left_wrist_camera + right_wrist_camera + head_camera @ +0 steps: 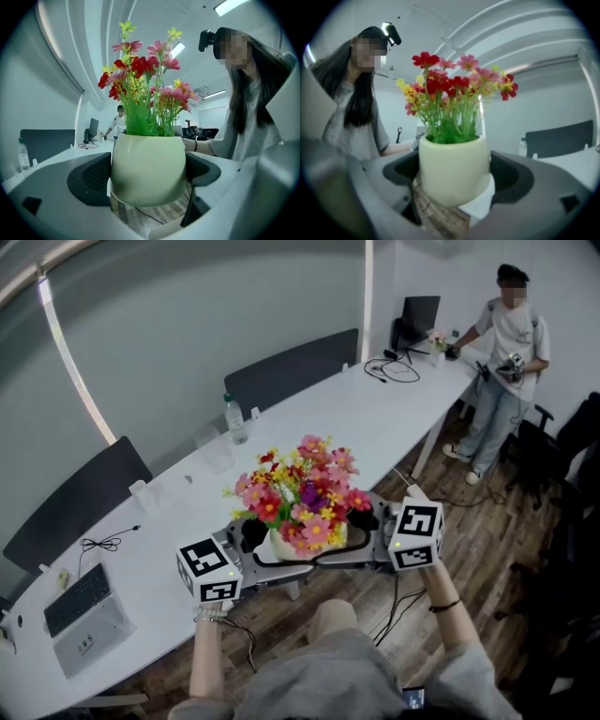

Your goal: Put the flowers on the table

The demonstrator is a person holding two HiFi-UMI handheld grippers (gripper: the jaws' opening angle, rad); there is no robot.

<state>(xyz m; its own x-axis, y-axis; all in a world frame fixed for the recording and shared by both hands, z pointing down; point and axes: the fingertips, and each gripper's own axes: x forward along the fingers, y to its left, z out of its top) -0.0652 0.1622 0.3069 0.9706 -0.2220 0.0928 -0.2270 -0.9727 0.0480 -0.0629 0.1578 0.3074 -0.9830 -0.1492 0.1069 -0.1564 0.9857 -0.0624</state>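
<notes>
White table (375, 418), wood floor (487, 545), grey wall (187, 334)

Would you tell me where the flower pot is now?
Head view, centre: the flower pot hangs between the left tool and right tool, at the near edge of the white table.

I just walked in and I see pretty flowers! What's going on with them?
A person is carrying a pot of flowers with two hand-held grippers. The left gripper and the right gripper each clasp the pale pot from opposite sides. It hangs in the air by the near edge of the long white table, with wooden floor showing beneath, so it is not set down yet. Another person stands at the table's far end.
</notes>
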